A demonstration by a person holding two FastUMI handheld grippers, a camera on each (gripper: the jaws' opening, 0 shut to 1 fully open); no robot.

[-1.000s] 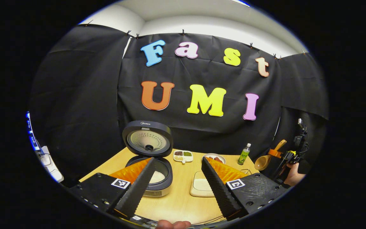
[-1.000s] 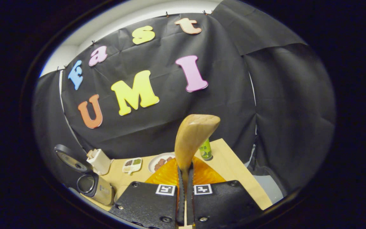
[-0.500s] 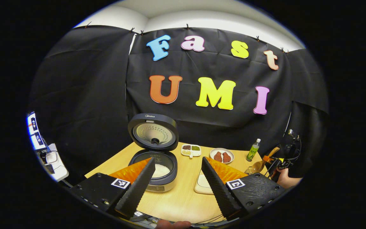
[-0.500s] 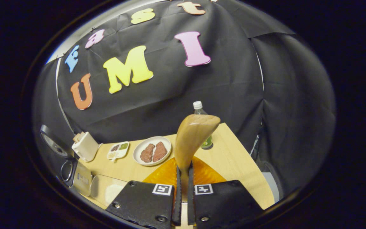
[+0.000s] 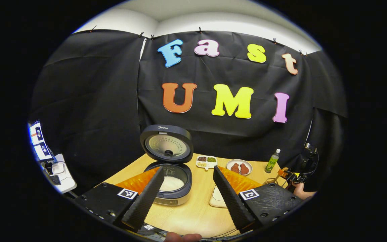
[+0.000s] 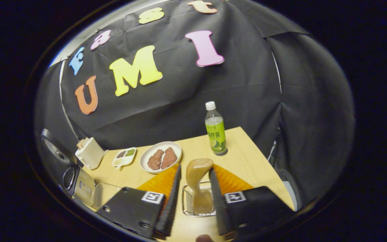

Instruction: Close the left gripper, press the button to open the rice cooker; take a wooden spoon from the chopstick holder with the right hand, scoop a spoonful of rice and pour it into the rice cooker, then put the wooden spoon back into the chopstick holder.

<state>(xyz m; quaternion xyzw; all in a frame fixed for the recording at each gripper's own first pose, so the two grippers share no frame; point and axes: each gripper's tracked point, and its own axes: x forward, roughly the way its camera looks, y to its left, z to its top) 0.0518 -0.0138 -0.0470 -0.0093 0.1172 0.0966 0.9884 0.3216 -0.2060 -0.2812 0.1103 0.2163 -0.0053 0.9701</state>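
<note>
Right hand-held gripper point(image 6: 193, 191) spread open, wooden spoon point(image 6: 198, 181) standing loose in wire chopstick holder point(image 6: 188, 201), apparently untouched. Left hand-held gripper point(image 5: 185, 195) wide open, empty. Rice cooker point(image 5: 170, 174) lid up.

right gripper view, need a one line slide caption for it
Right gripper open, fingers either side of the wooden spoon standing in the wire chopstick holder.

Booth's pretty simple: black cloth point(image 5: 89, 101) hangs all around as the wall, clipped along its top edge and a bit wrinkled. Above it there's a strip of plain white wall point(image 5: 213, 23) and ceiling, softly lit. The bench point(image 5: 193, 211) is light wood, pushed up against the cloth. Off its left edge sits a small white side table point(image 5: 60, 179) with some cables on it.
</note>
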